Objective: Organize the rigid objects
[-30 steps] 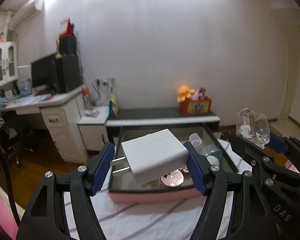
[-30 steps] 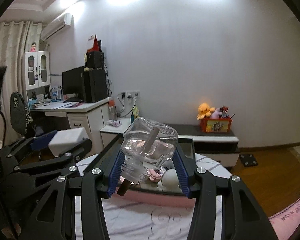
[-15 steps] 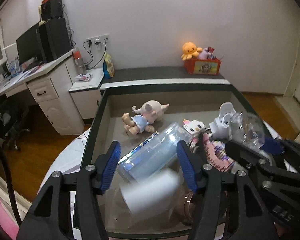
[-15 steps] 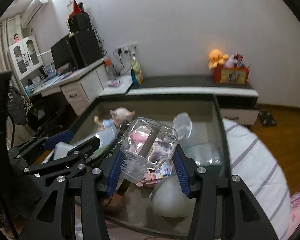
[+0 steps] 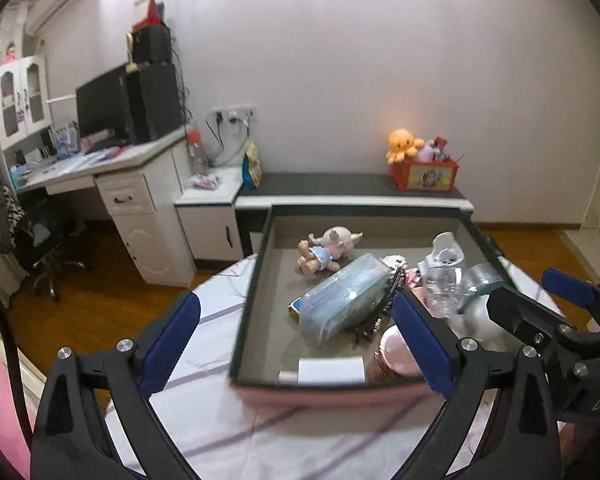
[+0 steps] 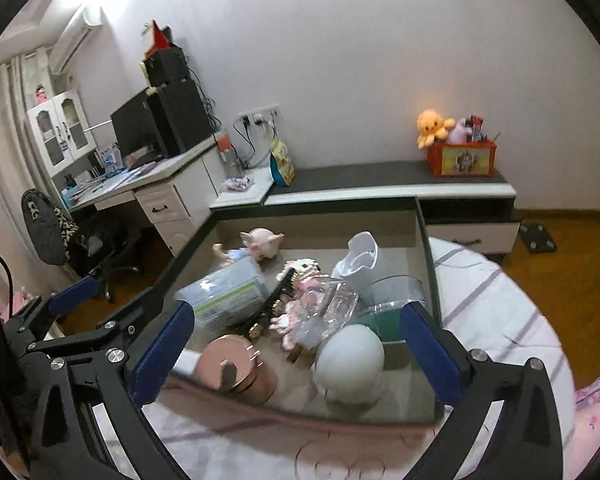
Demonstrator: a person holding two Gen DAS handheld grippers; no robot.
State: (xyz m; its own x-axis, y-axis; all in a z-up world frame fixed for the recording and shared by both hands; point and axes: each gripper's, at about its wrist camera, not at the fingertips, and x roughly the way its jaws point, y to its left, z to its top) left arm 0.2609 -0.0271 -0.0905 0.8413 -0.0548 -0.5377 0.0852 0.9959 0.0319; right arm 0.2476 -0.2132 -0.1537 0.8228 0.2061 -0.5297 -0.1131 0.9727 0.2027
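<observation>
A dark-rimmed storage box [image 5: 252,280] stands on the striped bed. The white charger [image 5: 330,370] lies inside by its near wall. The clear glass jar [image 6: 324,314] lies among the box's contents and shows in the left wrist view [image 5: 444,286] too. My left gripper [image 5: 296,344] is open and empty above the box's near left corner. My right gripper [image 6: 296,354] is open and empty above the box's near edge.
The box [image 6: 428,248] also holds a plastic packet [image 5: 340,300], a pig doll [image 5: 328,246], a white cup [image 6: 360,260], a pink round tin [image 6: 236,364], a white egg-shaped lamp [image 6: 350,360] and a glass bowl [image 6: 392,300]. A desk [image 5: 120,184] and a low cabinet [image 5: 352,188] stand behind.
Both grippers have opened. The charger and the glass jar have dropped out of them into the box. Both grippers tilted down over the box, then drew back.
</observation>
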